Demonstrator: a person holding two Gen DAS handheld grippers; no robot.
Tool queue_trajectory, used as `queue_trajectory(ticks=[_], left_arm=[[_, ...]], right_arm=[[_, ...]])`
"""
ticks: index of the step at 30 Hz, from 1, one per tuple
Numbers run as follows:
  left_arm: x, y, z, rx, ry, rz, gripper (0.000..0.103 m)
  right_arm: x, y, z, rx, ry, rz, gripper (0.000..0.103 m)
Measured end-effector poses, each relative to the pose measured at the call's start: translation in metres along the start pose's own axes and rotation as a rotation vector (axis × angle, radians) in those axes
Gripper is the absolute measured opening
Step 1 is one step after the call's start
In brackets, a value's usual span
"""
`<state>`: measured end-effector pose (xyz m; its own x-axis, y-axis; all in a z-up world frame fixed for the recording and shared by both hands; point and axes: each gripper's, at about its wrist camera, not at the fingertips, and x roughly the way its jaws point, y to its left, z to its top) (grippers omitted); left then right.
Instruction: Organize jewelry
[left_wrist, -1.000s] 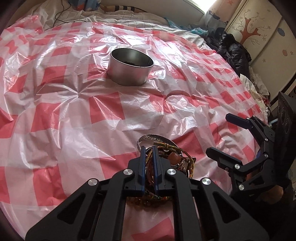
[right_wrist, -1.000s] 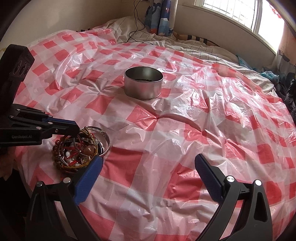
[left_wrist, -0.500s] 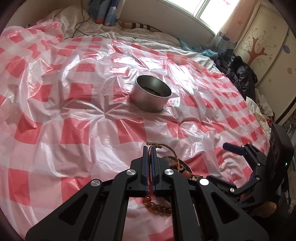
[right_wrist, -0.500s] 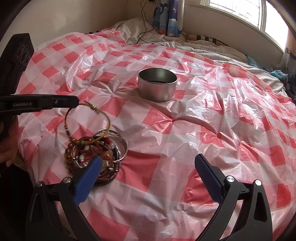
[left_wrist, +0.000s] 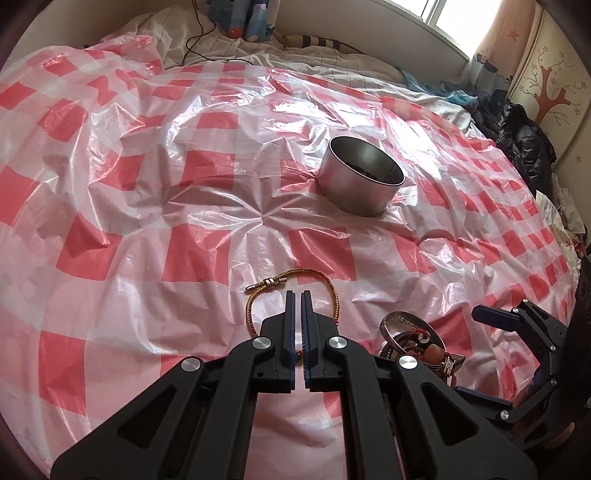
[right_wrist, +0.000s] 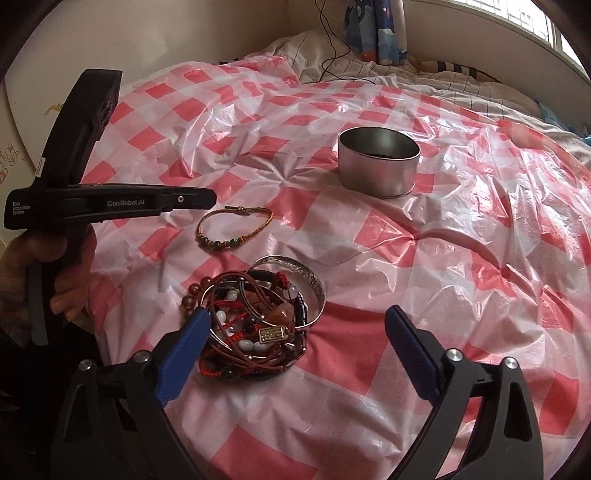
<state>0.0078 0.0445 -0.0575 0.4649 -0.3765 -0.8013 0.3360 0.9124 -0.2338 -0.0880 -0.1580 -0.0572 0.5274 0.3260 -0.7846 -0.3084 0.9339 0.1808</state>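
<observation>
A gold braided cord bracelet with green beads (right_wrist: 234, 229) lies flat on the red and white checked sheet (right_wrist: 461, 295); in the left wrist view it (left_wrist: 291, 275) rings my fingertips. My left gripper (left_wrist: 295, 295) hovers just above it with jaws nearly together and nothing between them; it shows as a black arm in the right wrist view (right_wrist: 207, 197). A tangled pile of bracelets and a silver bangle (right_wrist: 258, 317) lies near the bed's front edge. My right gripper (right_wrist: 295, 332) is open wide, straddling the pile. A round metal tin (right_wrist: 378, 166) stands beyond, also in the left wrist view (left_wrist: 360, 179).
The plastic sheet is crumpled and covers a bed. A black cable (right_wrist: 332, 55) and bedding lie at the far side. Dark clothes (left_wrist: 524, 140) are heaped by the wardrobe at the right.
My left gripper lifted the gold cord bracelet out of the pile, carried it left and forward, and let it down on the sheet. The right gripper moved closer to the pile.
</observation>
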Motion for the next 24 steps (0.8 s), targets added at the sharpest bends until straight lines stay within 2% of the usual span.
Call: queue_trajectory(ticks=[1, 3, 4, 6, 7, 10, 13, 19, 24], left_arm=[[0.0, 0.001, 0.0, -0.004, 0.002, 0.002, 0.003], [0.002, 0.003, 0.0, -0.013, 0.011, 0.008, 0.004], [0.004, 0.004, -0.001, -0.017, 0.016, 0.012, 0.005], [0.006, 0.006, -0.001, -0.029, 0.026, 0.02, 0.012], [0.007, 0.007, -0.001, -0.036, 0.028, 0.026, 0.02], [0.008, 0.01, -0.001, -0.055, 0.03, 0.032, 0.036], [0.012, 0.01, -0.002, -0.059, 0.047, 0.036, 0.043], [0.022, 0.012, -0.004, -0.071, 0.079, 0.034, 0.05], [0.028, 0.009, -0.005, -0.062, 0.097, 0.028, 0.049]], right_arm=[[0.003, -0.002, -0.001, 0.013, 0.01, 0.01, 0.074], [0.007, -0.007, -0.003, 0.043, 0.037, 0.04, 0.046], [0.008, -0.009, -0.004, 0.055, 0.044, 0.056, 0.04], [0.007, -0.01, -0.005, 0.061, 0.046, 0.074, 0.019], [0.006, -0.01, -0.005, 0.066, 0.044, 0.083, 0.015], [-0.001, -0.016, -0.006, 0.104, 0.016, 0.124, 0.014], [-0.009, -0.024, -0.005, 0.153, -0.026, 0.181, 0.014], [-0.022, -0.038, 0.001, 0.241, -0.083, 0.277, 0.014], [-0.033, -0.041, 0.004, 0.254, -0.127, 0.293, 0.014]])
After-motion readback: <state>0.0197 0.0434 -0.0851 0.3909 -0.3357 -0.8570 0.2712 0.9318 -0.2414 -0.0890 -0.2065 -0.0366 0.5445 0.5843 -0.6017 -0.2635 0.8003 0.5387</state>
